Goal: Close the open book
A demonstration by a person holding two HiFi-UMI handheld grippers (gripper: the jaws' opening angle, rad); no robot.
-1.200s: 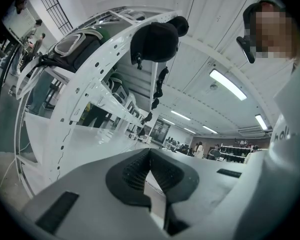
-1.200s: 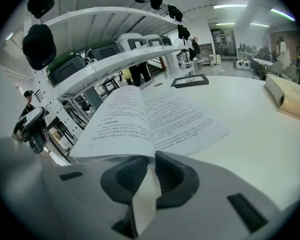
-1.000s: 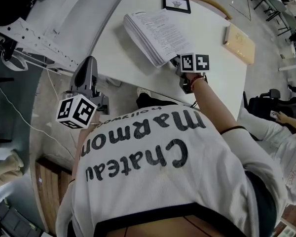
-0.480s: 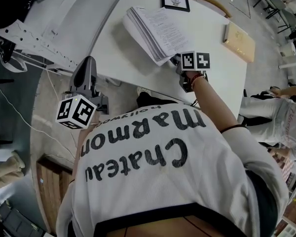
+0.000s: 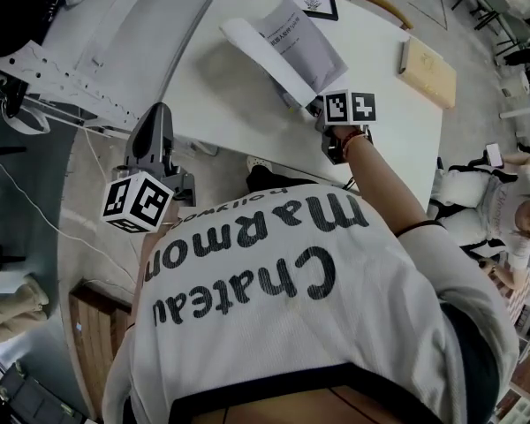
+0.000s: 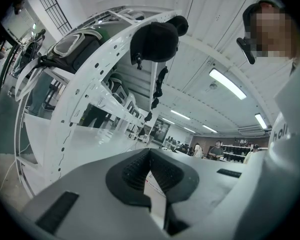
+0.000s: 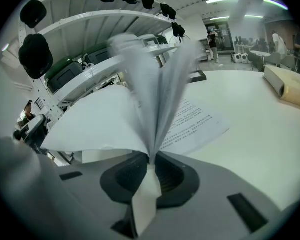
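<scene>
Book [image 5: 287, 47] lies on the far part of the white tabletop [image 5: 221, 104], its pages [image 7: 155, 99] lifted and fanning in a blur. The right gripper [image 5: 316, 109] sits at the book's near corner, its jaws pressed together on a thin sheaf of paper [image 7: 152, 161].

The left gripper [image 5: 162, 113] hangs off the tabletop's near edge, well apart from the book. Its jaws are together [image 6: 150, 156]; a small white slip shows in the gap, and I cannot say what it is.

The grip looks slight, so the sheets could slide out or tear as they swing over. Loose pages could also flop back open. Nothing braces the book, so it may skid across the smooth tabletop instead of folding shut.

A second ago the pages lay spread with their print facing up. Now the stack has risen and turned over toward the spine, showing a grey sheet. Neither gripper has shifted.
</scene>
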